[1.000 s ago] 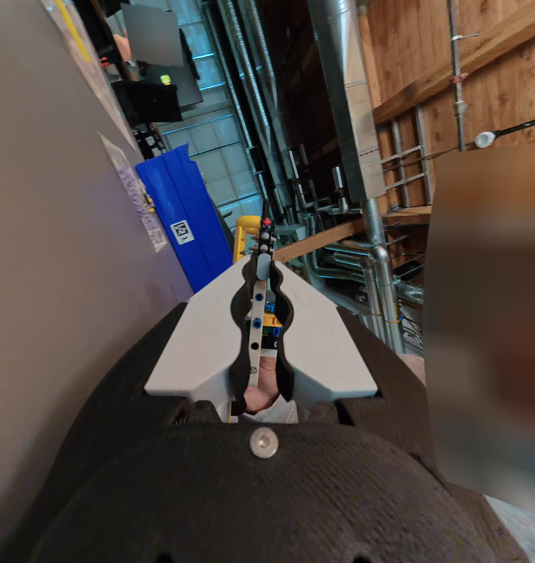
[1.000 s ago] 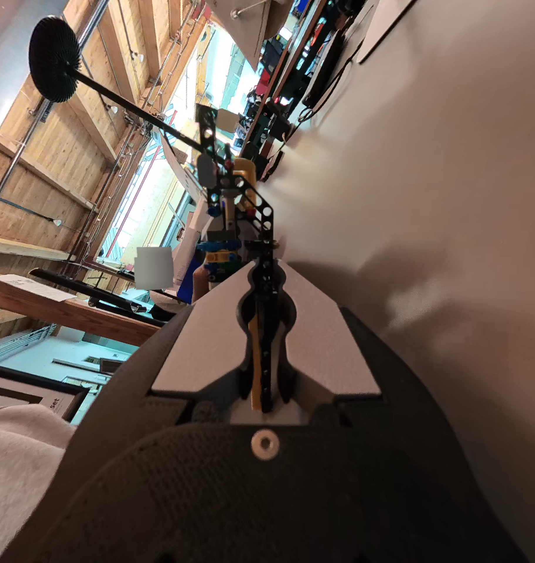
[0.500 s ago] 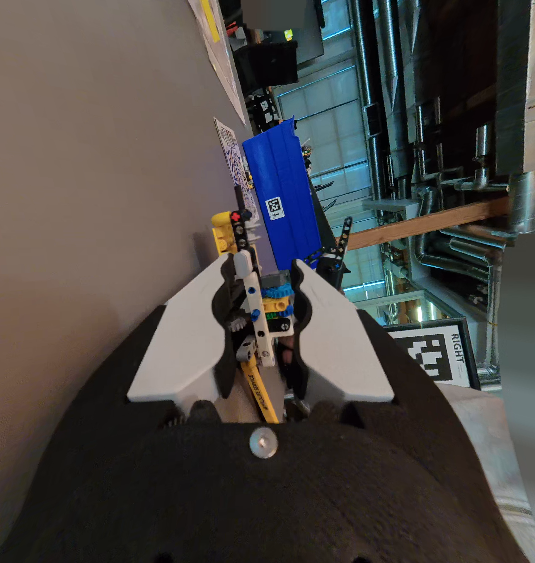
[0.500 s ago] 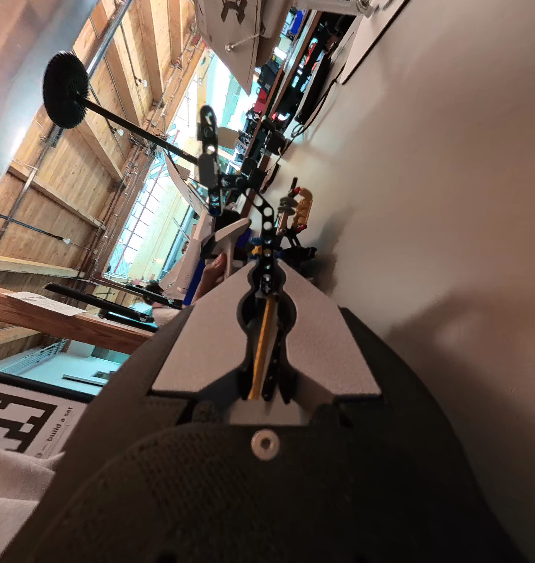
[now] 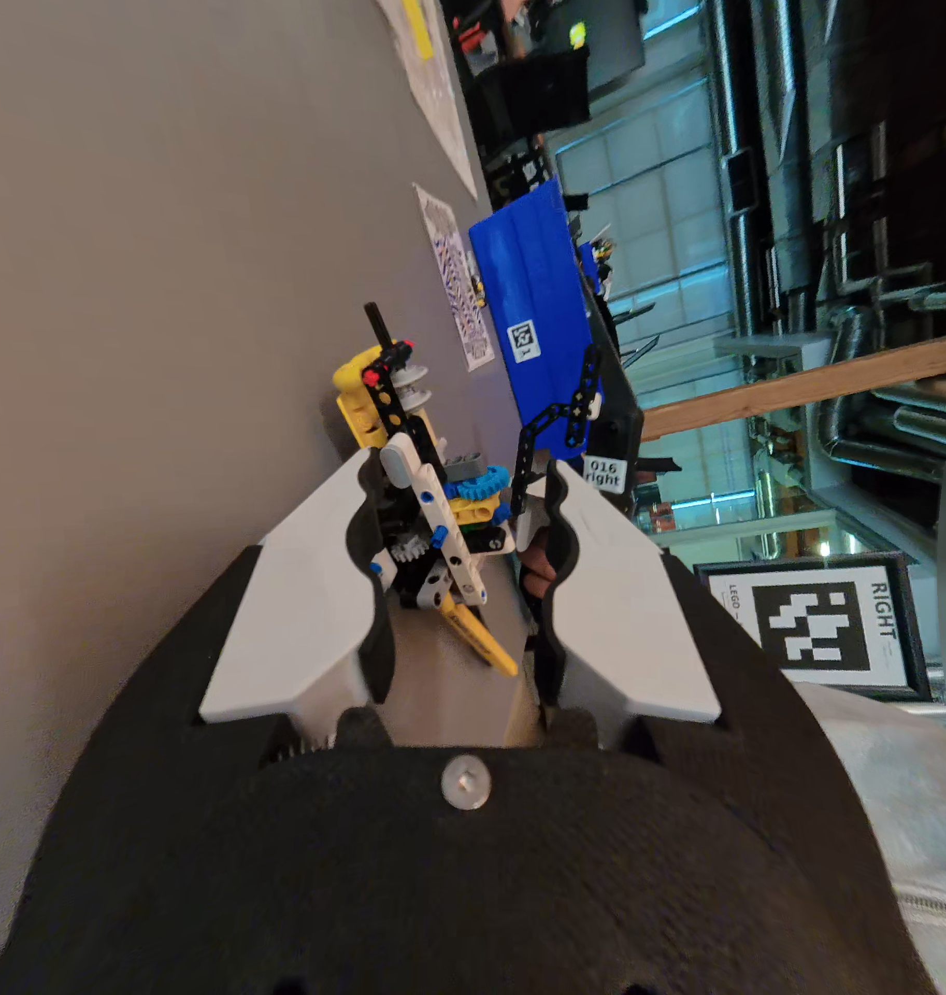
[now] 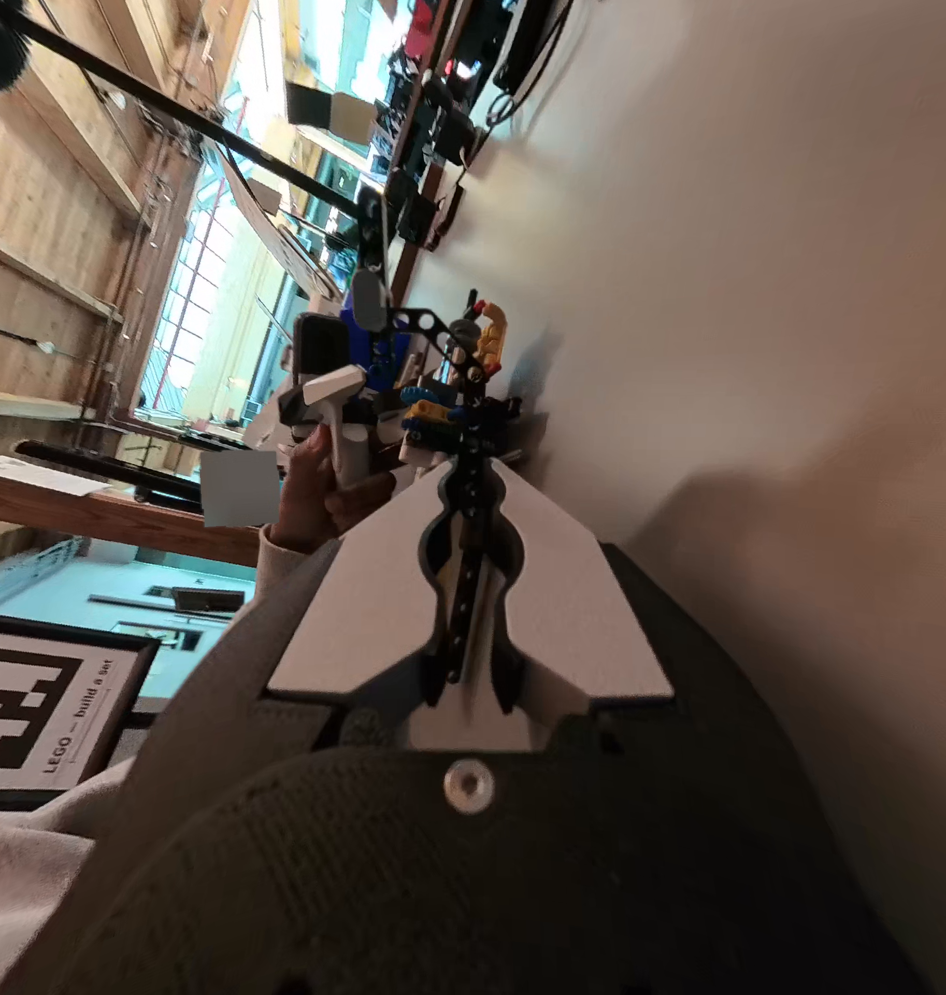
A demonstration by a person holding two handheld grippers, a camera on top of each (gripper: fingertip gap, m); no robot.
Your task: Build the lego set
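The partly built lego model, with a white beam, yellow parts, blue gears and a black axle, sits at the grey table. My left gripper is open, and the model stands between its fingers without being clamped. My right gripper is shut on the model's long black beam, which runs back between the pads. The model sits just past its fingertips. The right gripper also shows in the left wrist view, beside a bent black beam. The left gripper shows in the right wrist view.
A blue bin with a tag stands behind the model, with paper sheets beside it on the table. A framed marker card stands near the table edge. A person's hand holds the left gripper. The tips of one gripper are about 11 cm away from the tips of the other.
My left gripper was shut on the model's white beam and has opened wide, letting it go. Both grippers and the model came closer to the table. The right gripper stays shut on the black beam.
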